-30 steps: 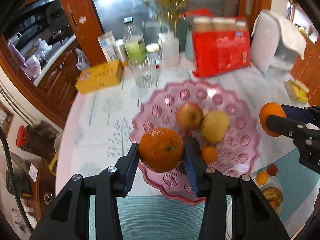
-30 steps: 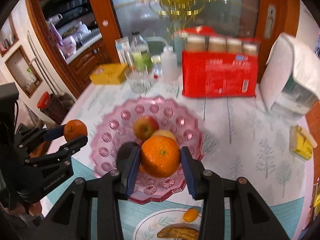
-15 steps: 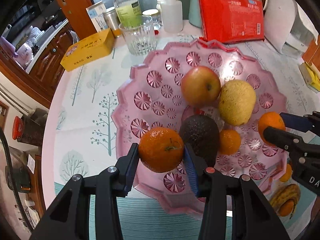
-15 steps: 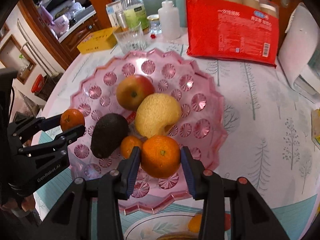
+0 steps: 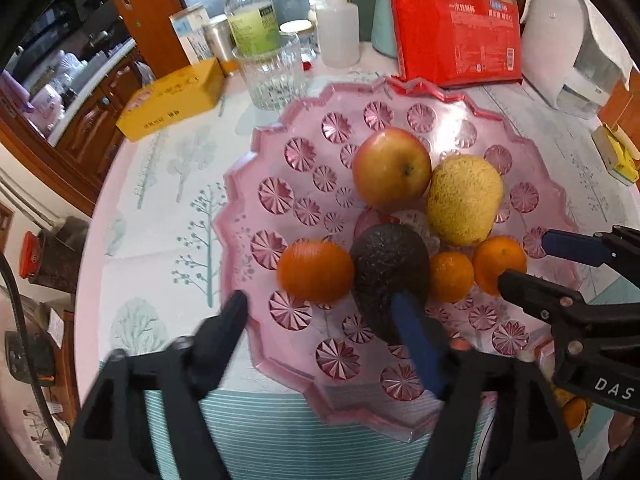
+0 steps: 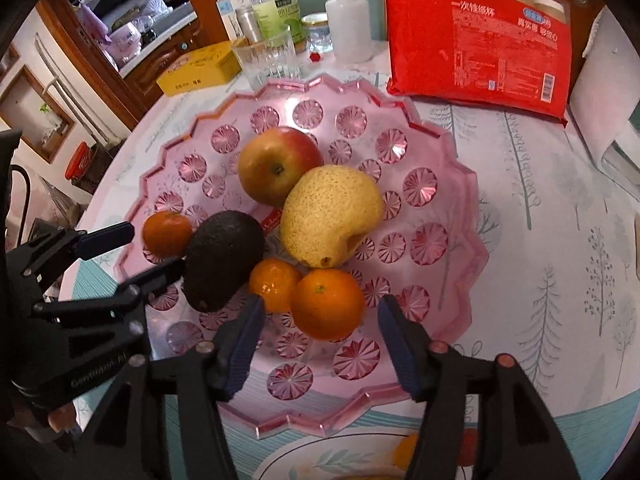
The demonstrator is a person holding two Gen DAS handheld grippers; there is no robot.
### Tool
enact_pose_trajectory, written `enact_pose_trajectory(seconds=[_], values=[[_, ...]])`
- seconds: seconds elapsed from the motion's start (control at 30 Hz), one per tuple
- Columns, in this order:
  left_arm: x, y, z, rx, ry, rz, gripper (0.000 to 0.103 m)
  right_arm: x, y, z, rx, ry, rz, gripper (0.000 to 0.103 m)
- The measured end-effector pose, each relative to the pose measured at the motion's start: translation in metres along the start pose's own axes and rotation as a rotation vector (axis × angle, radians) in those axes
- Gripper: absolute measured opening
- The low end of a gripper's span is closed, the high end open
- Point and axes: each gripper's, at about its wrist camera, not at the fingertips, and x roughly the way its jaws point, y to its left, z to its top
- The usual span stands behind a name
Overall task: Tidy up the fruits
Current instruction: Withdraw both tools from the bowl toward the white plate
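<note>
Both oranges now lie in the pink bowl (image 5: 256, 184), freed since the earlier frames as each pair of jaws has just been opening. One orange (image 5: 316, 272) rests at the bowl's near left, ahead of the left hand-held gripper (image 5: 320, 308), whose jaws stand wide. Another orange (image 6: 327, 304) sits between the spread jaws of the right hand-held gripper (image 6: 320, 316), untouched by its pads. An avocado (image 6: 222, 258), small tangerine (image 6: 274, 284), pear (image 6: 330, 214) and apple (image 6: 278, 170) crowd the middle of the bowl, which stands on the table (image 6: 540, 240).
</note>
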Motion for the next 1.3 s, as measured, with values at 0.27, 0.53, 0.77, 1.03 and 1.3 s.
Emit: enact_pose_trajectory(seconds=[0.27,0.53,0.77,1.03,1.3], values=[[-0.02,-0.002,-0.009,-0.003,-0.021,-0.003,0.08,-0.023,0.004,-0.008,-0.013,-0.035,0.018,0.061],[-0.044,0.002,-0.021,-0.026,-0.04,-0.012,0.08,-0.042,0.006,-0.02,-0.004,-0.056,0.024,0.061],[-0.065,-0.001,-0.03,-0.029,-0.059,-0.023,0.082,-0.058,0.009,-0.029,-0.004,-0.084,0.016,0.06],[-0.085,-0.006,-0.04,-0.031,-0.076,-0.022,0.086,-0.075,0.01,-0.041,0.001,-0.105,0.008,0.061],[-0.106,-0.005,-0.051,-0.044,-0.093,-0.03,0.086,-0.092,0.011,-0.052,0.009,-0.13,0.003,0.06]])
